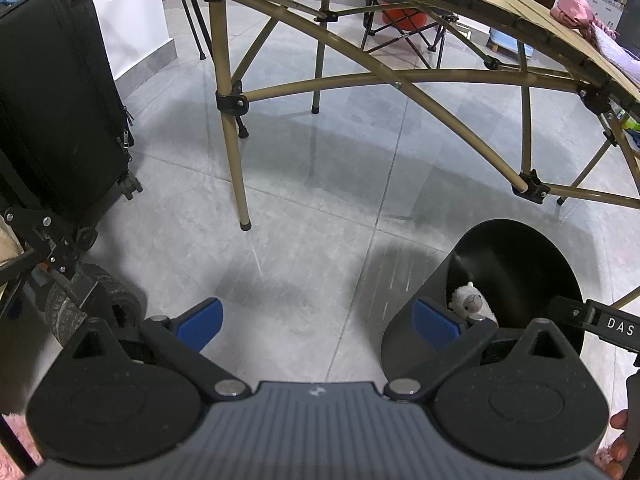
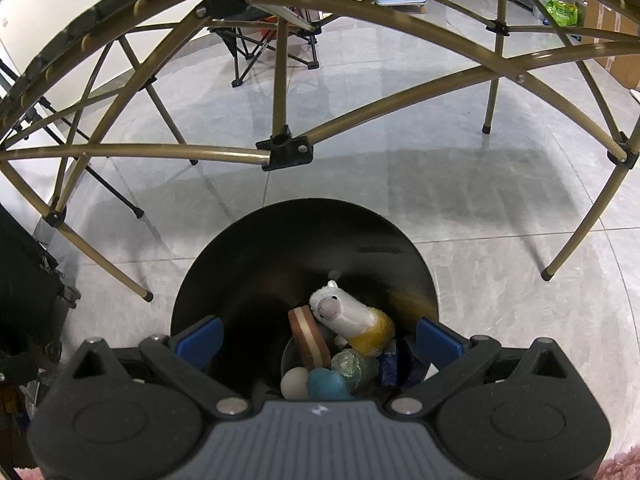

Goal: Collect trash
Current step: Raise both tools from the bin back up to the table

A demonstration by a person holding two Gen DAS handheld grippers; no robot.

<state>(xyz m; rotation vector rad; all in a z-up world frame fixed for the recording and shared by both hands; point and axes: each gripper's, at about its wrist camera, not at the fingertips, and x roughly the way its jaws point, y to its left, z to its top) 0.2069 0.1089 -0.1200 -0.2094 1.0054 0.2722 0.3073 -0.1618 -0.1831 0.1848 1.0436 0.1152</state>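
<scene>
A black round trash bin stands on the grey tiled floor, right below my right gripper, which is open and empty above its mouth. Inside lie a white plush alpaca with a yellow body, a brown-and-cream round piece, a white ball, a blue lump and a clear crumpled piece. In the left wrist view the bin is at the lower right with the alpaca showing. My left gripper is open and empty over bare floor left of the bin.
A folding table with tan metal legs spans above the floor in both views. A black suitcase and a wheeled cart stand at the left. A folding chair is at the back. Pink cloth lies on the table.
</scene>
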